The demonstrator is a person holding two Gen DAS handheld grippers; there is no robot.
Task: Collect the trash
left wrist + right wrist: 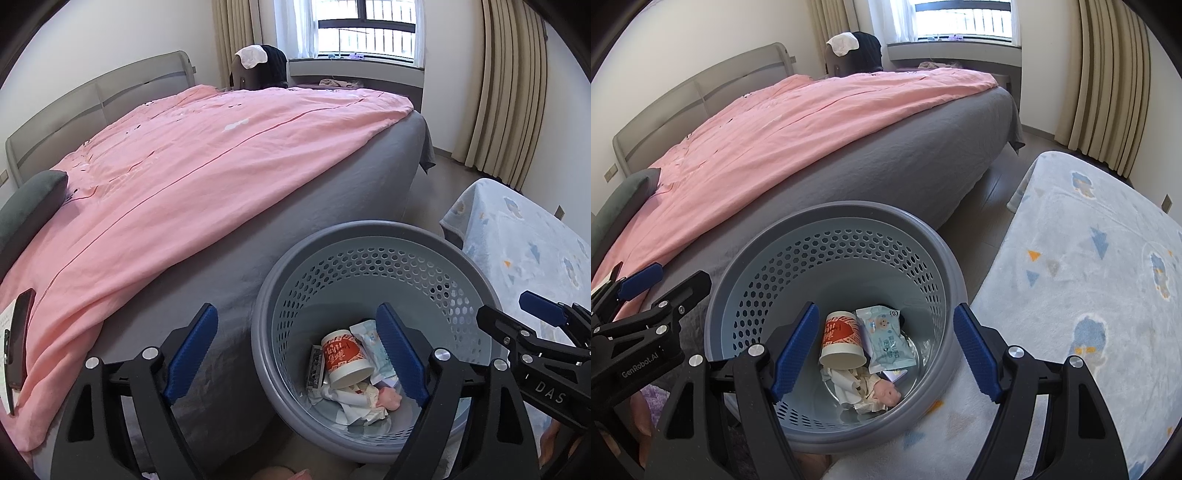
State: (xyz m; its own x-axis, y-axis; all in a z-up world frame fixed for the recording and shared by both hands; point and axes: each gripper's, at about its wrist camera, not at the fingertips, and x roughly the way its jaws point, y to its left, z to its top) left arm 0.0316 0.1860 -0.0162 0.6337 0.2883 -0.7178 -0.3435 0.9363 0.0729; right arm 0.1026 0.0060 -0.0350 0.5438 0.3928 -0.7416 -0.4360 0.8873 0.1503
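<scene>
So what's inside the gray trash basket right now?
Inside the trash basket lie a red-and-white paper cup, a light-blue wipes packet, crumpled white paper and something small and pink. Whatever lies beneath them is covered.

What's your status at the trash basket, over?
Left gripper open, empty. Right gripper open, empty. Basket on the floor beside the bed, holding a paper cup, a wipes packet and crumpled tissue. Nothing in the way.
</scene>
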